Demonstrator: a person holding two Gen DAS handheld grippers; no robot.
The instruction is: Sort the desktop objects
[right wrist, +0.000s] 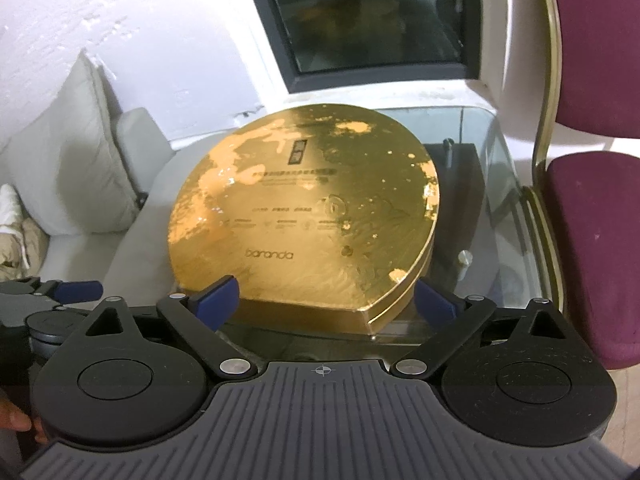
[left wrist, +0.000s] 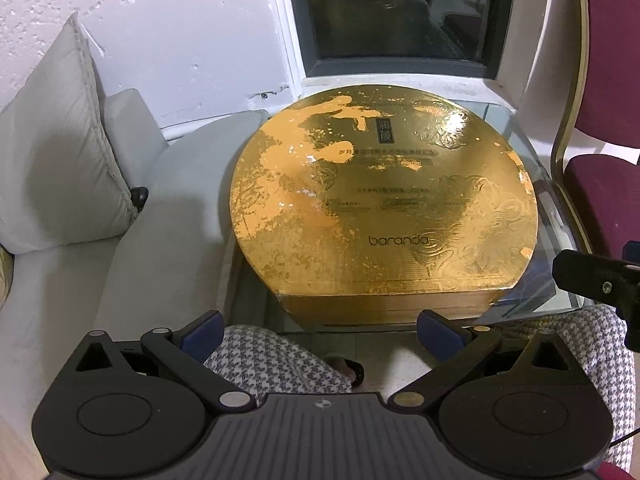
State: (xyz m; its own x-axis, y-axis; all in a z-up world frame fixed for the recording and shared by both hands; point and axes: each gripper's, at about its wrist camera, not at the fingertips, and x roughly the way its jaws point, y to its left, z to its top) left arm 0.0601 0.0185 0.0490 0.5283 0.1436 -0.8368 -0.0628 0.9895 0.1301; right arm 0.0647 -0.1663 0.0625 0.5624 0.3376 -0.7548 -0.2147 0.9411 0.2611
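We see a glass tabletop [left wrist: 560, 216] filling the middle of both views, and on it, taking up most of the glass, sits a big gold box [left wrist: 384, 200] with a round back and a flat front edge that faces us. Its lid is closed and lies level; the gold coat is worn off in patches toward the upper left of the lid. No other loose objects show on the glass, so we cannot tell whether sorting lies ahead or is over.

We judge the box stiff, likely card or thin tin, broad and flat, so awkward more than heavy. The shiny top looks slippery, and it is far too wide for one claw. The low side wall and the lid's overhanging rim, seen at the lower right of the box in the right view, look like the best hold, one claw to each side.

The left claw [left wrist: 320, 330] is released, its blue fingers spread wide, low in the frame, short of the front edge. The right claw [right wrist: 326, 300] is also released, its fingers level with the box's front corners.
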